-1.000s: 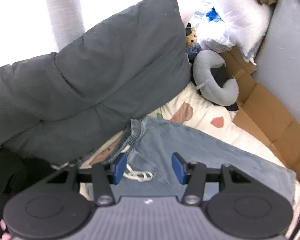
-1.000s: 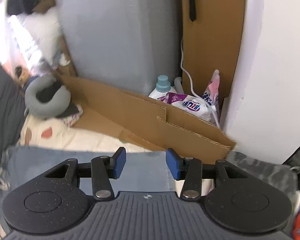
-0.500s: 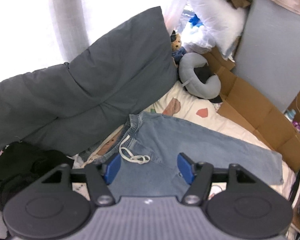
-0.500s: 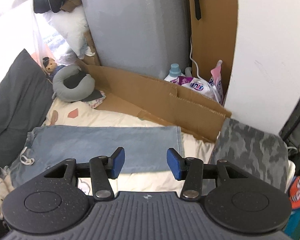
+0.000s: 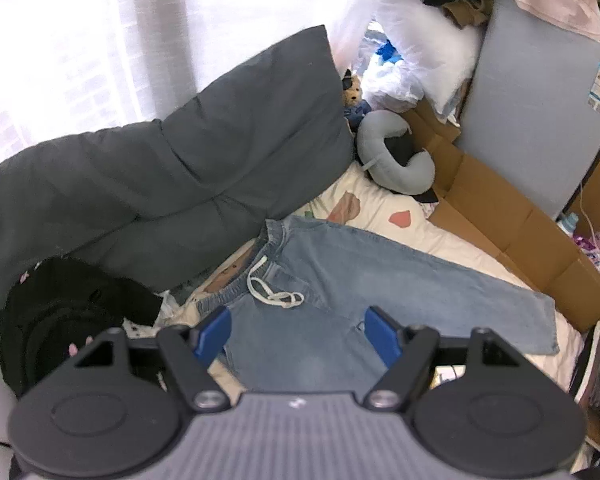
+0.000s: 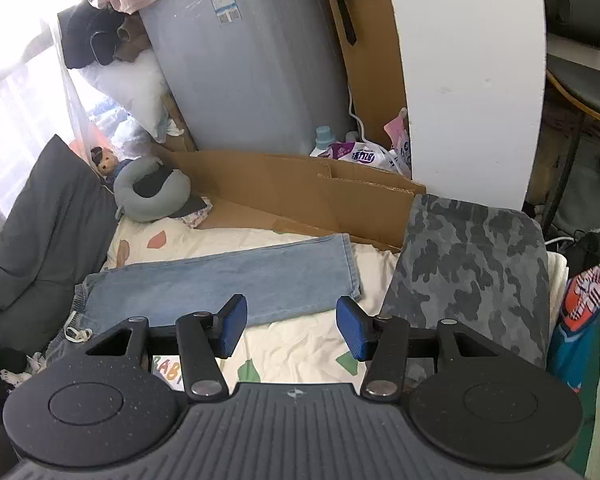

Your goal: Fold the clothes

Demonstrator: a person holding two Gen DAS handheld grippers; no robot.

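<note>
Light blue jeans (image 5: 340,276) lie flat on the cream patterned bed sheet (image 5: 380,208), folded lengthwise, with the waistband and a white drawstring (image 5: 272,294) at the left. In the right wrist view the jeans (image 6: 220,280) stretch across the bed with the leg hem at the right. My left gripper (image 5: 296,334) is open and empty, held above the hip area. My right gripper (image 6: 292,328) is open and empty, held above the sheet (image 6: 300,344) just in front of the leg end.
A large dark grey pillow (image 5: 160,184) leans behind the waistband. A black garment (image 5: 60,312) lies at the left. A grey neck pillow (image 5: 400,160), cardboard (image 6: 300,192) and a grey appliance (image 6: 240,72) line the back. A camouflage cushion (image 6: 472,264) sits at the right.
Both grippers have pulled back and up from the jeans, so the whole garment now shows. The left jaws have opened wider.
</note>
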